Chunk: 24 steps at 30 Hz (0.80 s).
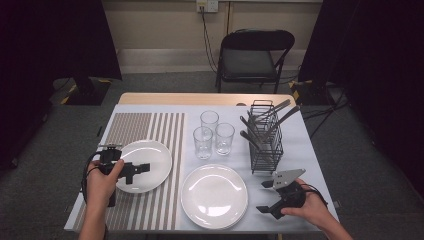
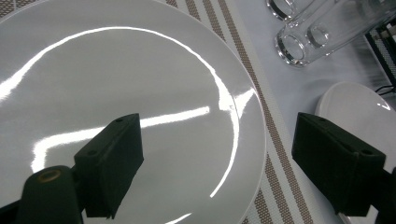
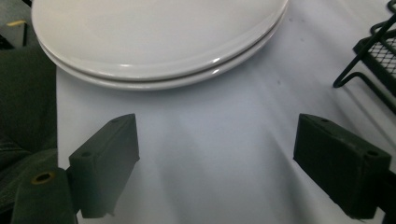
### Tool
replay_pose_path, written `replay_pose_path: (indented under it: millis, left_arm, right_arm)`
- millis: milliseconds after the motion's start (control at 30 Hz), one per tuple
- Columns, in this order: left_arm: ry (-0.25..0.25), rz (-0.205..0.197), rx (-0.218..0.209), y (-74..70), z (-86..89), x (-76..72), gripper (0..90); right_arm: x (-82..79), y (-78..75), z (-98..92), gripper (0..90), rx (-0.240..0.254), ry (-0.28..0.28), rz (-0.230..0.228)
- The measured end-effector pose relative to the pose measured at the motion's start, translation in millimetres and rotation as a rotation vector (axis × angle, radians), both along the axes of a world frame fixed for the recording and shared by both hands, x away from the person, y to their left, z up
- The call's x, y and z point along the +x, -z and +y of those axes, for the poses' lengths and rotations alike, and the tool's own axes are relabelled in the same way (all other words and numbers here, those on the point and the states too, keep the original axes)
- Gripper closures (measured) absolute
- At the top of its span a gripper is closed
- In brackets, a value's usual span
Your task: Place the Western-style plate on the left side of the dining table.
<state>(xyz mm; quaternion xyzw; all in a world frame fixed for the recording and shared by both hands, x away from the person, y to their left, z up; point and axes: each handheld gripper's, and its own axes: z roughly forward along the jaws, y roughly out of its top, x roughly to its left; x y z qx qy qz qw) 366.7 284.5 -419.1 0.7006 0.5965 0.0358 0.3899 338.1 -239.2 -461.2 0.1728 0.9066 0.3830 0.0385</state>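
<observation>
A white plate [image 1: 150,155] [image 2: 116,70] lies on a striped placemat [image 1: 130,127] [image 2: 280,163] at the left. My left gripper [image 1: 139,169] [image 2: 217,158] hovers open over the plate's right part, one jaw above the plate and the other beyond its rim. Two stacked white plates [image 1: 214,196] [image 3: 159,42] sit at the front centre. My right gripper [image 1: 265,196] [image 3: 217,158] is open just right of that stack, low over the white cloth, with nothing between its jaws.
Three clear glasses [image 1: 214,134] [image 2: 303,42] stand mid-table. A black wire basket [image 1: 266,145] [image 3: 373,56] with several pieces of cutlery stands at the right, close behind my right gripper. A black folding chair [image 1: 252,57] is beyond the table.
</observation>
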Motion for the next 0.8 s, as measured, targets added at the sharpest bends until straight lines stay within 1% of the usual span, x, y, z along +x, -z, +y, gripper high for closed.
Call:
replay_pose_path:
  millis: [67, 100, 133, 200, 233, 267, 300, 367, 467, 500, 567, 633, 667, 733, 800]
  left_arm:
    - [0.004, 0.002, 0.007, 0.0, 0.2, -0.6, 16.2]
    - [0.002, 0.004, 0.005, 0.2, 0.6, -0.7, 16.2]
    - [0.001, 0.007, 0.005, 0.3, 0.8, -0.8, 16.2]
    - [-0.001, 0.006, 0.005, -0.1, 1.4, -1.0, 16.2]
    - [-0.002, 0.009, -0.002, -0.5, 1.1, -1.0, 16.2]
    - [0.005, 0.006, 0.000, -0.7, 1.5, -0.8, 16.2]
    - [-0.001, 0.001, -0.004, -1.2, 1.5, -0.8, 16.2]
    - [0.002, 0.005, 0.006, -1.3, 2.0, -0.3, 16.2]
    - [0.005, 0.011, 0.015, -1.3, 1.7, 0.8, 16.2]
    - [0.007, 0.012, 0.007, -0.9, 1.5, 1.2, 16.2]
    - [0.009, 0.018, 0.000, -0.1, 1.5, 1.2, 16.2]
    - [0.013, 0.020, 0.008, 0.1, 2.1, 1.4, 16.2]
    - [0.010, 0.020, 0.001, 0.0, 2.0, 1.3, 16.2]
    - [0.009, 0.014, 0.005, -0.8, 2.6, 1.8, 16.2]
    - [0.007, 0.014, 0.002, -1.3, 2.8, 1.8, 16.2]
  right_arm:
    - [0.2, -4.6, -1.3, 13.6, 0.006, 0.000, 0.006]
    - [0.8, -8.0, -2.0, 13.7, -0.002, 0.003, -0.002]
    - [1.6, -12.9, -2.6, 14.1, 0.005, 0.002, 0.007]
    - [2.2, -15.7, -3.0, 14.3, 0.005, 0.003, 0.010]
    - [3.2, -21.3, -4.3, 14.6, 0.013, 0.010, 0.013]
    - [3.2, -21.3, -4.3, 14.6, 0.013, 0.010, 0.013]
    - [3.6, -23.1, -4.9, 14.8, 0.014, 0.014, 0.014]
    - [4.5, -27.3, -6.2, 15.0, 0.009, 0.019, 0.013]
    - [5.4, -33.6, -9.1, 15.0, 0.017, 0.028, 0.018]
    - [5.2, -35.7, -10.1, 15.0, 0.009, 0.030, 0.016]
    - [5.3, -38.7, -11.8, 15.0, 0.010, 0.030, 0.014]
    - [5.9, -41.7, -13.7, 15.0, 0.003, 0.035, 0.007]
    - [6.5, -43.3, -14.6, 15.0, 0.008, 0.035, 0.009]
    - [7.1, -45.6, -15.7, 15.0, -0.003, 0.039, 0.009]
    - [8.4, -47.2, -16.5, 15.0, 0.002, 0.039, 0.011]
